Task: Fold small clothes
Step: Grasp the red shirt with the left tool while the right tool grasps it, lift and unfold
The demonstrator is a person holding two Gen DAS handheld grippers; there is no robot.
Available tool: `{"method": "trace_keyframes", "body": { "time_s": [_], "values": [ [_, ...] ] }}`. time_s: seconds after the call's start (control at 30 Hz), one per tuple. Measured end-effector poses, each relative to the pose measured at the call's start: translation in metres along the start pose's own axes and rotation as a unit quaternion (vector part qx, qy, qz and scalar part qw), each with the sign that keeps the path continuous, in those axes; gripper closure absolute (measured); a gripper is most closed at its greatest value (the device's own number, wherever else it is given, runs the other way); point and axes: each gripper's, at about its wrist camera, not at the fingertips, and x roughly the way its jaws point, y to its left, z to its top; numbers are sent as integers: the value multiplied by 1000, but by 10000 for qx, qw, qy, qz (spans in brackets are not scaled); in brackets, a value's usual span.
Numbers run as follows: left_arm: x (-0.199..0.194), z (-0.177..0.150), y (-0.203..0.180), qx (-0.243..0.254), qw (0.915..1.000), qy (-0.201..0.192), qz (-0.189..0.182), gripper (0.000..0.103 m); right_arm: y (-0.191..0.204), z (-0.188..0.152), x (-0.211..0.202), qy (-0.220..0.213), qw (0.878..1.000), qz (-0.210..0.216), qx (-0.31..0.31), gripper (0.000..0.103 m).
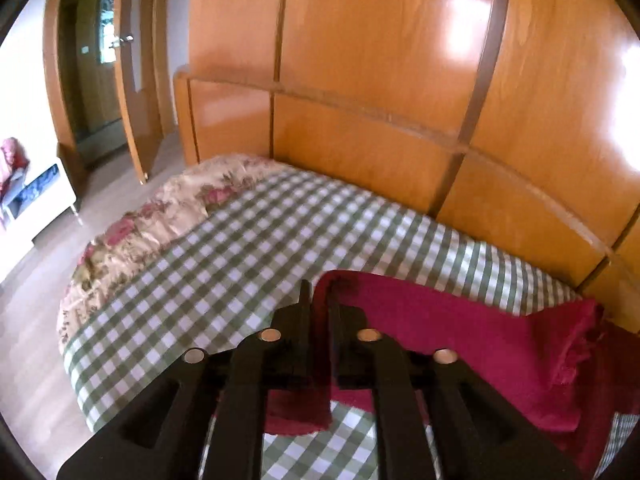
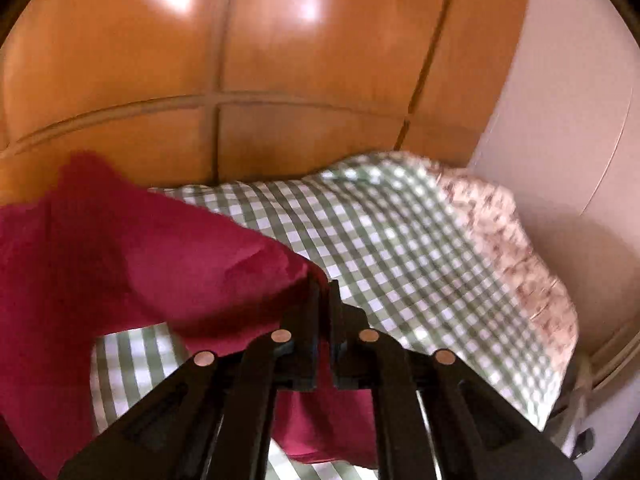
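On the checked bed (image 1: 240, 240), red cloth (image 1: 460, 328) lies.

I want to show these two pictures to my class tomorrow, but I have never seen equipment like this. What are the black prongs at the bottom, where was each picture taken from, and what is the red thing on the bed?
No robot here: a person holds a two-finger gripper in each hand, with a wide-angle camera on each looking forward along the fingers. That lens bends the straight wooden panels into curves.

One picture looks from the left gripper, the other from the right gripper. The black prongs are each gripper's own fingers.

Below lies a bed covered with a green-and-white checked sheet, with a floral quilt along its edges.

The red thing is a small red cloth, the item being folded. Each gripper appears to pinch an edge of it between nearly closed fingers, so it hangs partly lifted between them.
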Motion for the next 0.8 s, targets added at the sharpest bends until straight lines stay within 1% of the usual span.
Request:
{"method": "trace_keyframes", "body": {
  "time_s": [0.03, 0.07, 0.1, 0.13, 0.17, 0.2, 0.27, 0.3, 0.33, 0.37, 0.4, 0.43, 0.47, 0.5, 0.53, 0.57, 0.6, 0.67, 0.7, 0.73, 0.77, 0.8],
  "values": [
    [0, -2, 0, 9, 10000, -18, 61, 56, -3, -1, -2, -61, 9999, -19, 80, 56],
    [-2, -6, 1, 10, 9998, -132, 151, 30, -7, -3, -6, -147, 9998, 7, 142, 48],
    [-8, -10, 1, 12, 9994, -283, 187, 28, -8, -8, -12, -192, 9997, 74, 141, 45],
    [-15, -17, 1, 57, 9993, -367, 64, 28, -9, -14, -16, -159, 9996, 198, 94, 46],
    [-15, -22, 0, 89, 9995, -307, -53, 28, -5, -21, -22, -104, 9992, 369, 62, 46],
    [-19, -29, -2, 109, 9995, -236, -197, 28, -3, -34, -30, -6, 9977, 673, 53, 46],
    [-32, -51, -8, 188, 9968, -164, -764, 28, 1, -57, -42, 227, 9923, 1221, -5, 47],
    [-41, -68, -14, 330, 9928, -115, -1144, 29, 5, -76, -52, 409, 9857, 1634, -73, 47],
    [-46, -80, -18, 420, 9897, -80, -1364, 29, 9, -90, -59, 563, 9792, 1945, -118, 47],
    [-52, -96, -23, 530, 9842, -3, -1692, 30, 14, -106, -68, 750, 9711, 2261, -150, 47],
    [-57, -111, -29, 626, 9771, 115, -2031, 33, 20, -128, -77, 1014, 9583, 2666, -187, 49],
    [-61, -130, -37, 710, 9668, 322, -2432, 34, 23, -142, -82, 1173, 9492, 2910, -232, 51],
    [-62, -147, -45, 736, 9558, 550, -2793, 34, 29, -160, -90, 1362, 9370, 3202, -297, 52],
    [-60, -161, -53, 732, 9444, 790, -3107, 37, 37, -173, -99, 1498, 9288, 3373, -325, 55],
    [-58, -175, -62, 738, 9342, 998, -3343, 41, 42, -188, -103, 1670, 9167, 3615, -339, 57],
    [-56, -188, -73, 766, 9244, 1183, -3545, 44, 47, -195, -107, 1755, 9111, 3712, -360, 59],
    [-54, -199, -83, 742, 9142, 1320, -3760, 44, 55, -206, -110, 1867, 9050, 3799, -424, 59],
    [-53, -213, -102, 669, 8972, 1515, -4095, 44, 65, -218, -113, 2057, 8967, 3884, -525, 63],
    [-52, -220, -112, 665, 8918, 1587, -4184, 44, 67, -222, -114, 2075, 8953, 3905, -537, 65],
    [-51, -229, -123, 692, 8865, 1657, -4264, 44, 70, -225, -116, 2047, 8969, 3879, -567, 65],
    [-50, -234, -130, 737, 8830, 1726, -4302, 44, 71, -227, -118, 2007, 8989, 3851, -589, 67],
    [-47, -241, -140, 826, 8812, 1852, -4269, 71, 74, -228, -121, 1980, 9000, 3836, -597, 80]
  ]
}}
